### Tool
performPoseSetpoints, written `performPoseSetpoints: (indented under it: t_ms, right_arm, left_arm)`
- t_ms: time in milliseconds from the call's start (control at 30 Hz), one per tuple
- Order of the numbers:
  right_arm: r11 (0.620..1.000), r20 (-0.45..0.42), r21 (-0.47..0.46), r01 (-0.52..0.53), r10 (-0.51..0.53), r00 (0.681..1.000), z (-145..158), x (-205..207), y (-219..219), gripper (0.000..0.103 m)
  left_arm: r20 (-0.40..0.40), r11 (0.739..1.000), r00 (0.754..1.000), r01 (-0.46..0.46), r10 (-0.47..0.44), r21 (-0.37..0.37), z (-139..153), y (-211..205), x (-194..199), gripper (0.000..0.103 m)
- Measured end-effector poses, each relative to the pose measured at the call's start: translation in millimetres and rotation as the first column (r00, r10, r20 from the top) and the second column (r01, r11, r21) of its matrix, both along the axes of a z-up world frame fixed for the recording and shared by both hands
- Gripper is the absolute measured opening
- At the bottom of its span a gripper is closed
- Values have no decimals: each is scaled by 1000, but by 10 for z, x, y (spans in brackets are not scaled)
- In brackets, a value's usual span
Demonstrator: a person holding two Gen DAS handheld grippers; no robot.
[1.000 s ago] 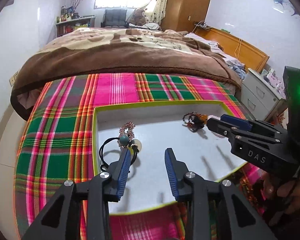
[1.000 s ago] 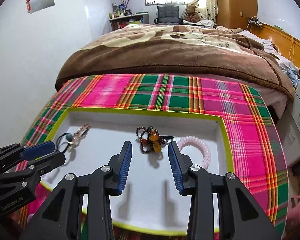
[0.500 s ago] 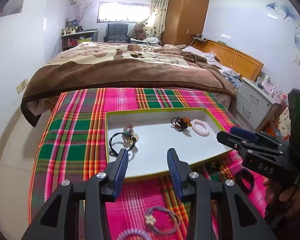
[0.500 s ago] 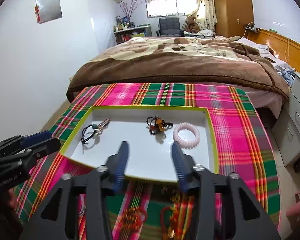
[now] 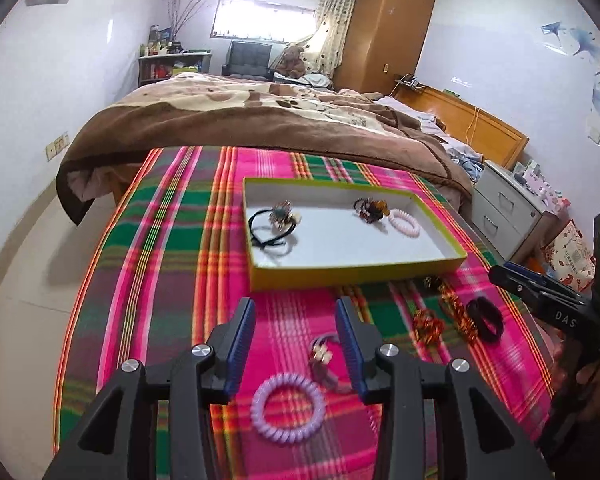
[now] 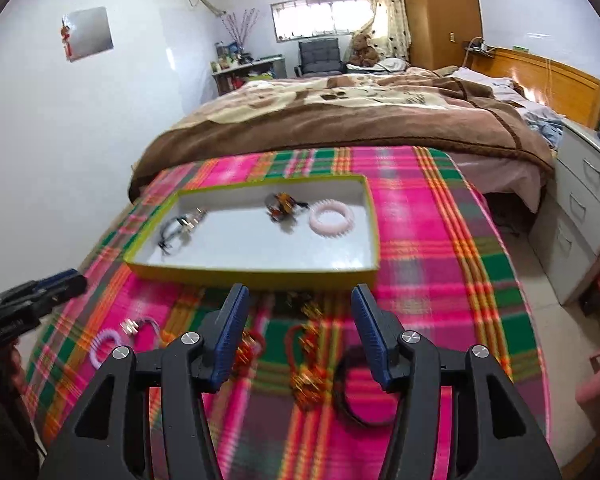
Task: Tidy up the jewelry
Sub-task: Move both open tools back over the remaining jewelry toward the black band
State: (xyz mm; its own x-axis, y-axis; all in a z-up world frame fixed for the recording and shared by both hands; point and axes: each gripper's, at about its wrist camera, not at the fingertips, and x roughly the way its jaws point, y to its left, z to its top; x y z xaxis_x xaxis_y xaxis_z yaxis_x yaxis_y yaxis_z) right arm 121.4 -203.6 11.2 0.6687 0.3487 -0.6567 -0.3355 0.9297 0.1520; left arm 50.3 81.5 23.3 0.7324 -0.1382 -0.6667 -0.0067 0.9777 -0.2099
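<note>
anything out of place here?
Yes: several pieces lie loose on the plaid cloth outside the tray: a purple coil band, a black band and red-gold bead strands.

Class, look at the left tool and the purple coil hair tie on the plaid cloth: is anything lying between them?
Nothing visible does. The left tool is open, and the purple coil hair tie lies on bare plaid cloth below its fingers. A small clasped hair tie sits beside the right finger, not in between.

Daylight floods from the window [image 5: 260, 20] beyond the bed [image 5: 260, 120], blown out. Fisheye bends and darkens corners. Right view smears with motion blur; left stays sharper.
</note>
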Motion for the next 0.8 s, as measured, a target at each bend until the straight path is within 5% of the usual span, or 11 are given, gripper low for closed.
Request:
performPoseSetpoints:
  t_ms: [333,567,800]
  right_arm:
    - [999,-42,-2,44,-44,998,-224,-214,-310,54]
    - [990,-78,-94,102,-109,991,-374,-134,-507,54]
    - [992,-123,-86,88,-98,988,-523,-64,-641,54]
  left_arm:
    - [-24,998,999,-42,41,-46,-196,135,-250,41]
    - [-66,998,996,-55,53,-26,-355,162,-317,41]
    - [-106,998,992,-67,67,-1,-468,159,-306,41]
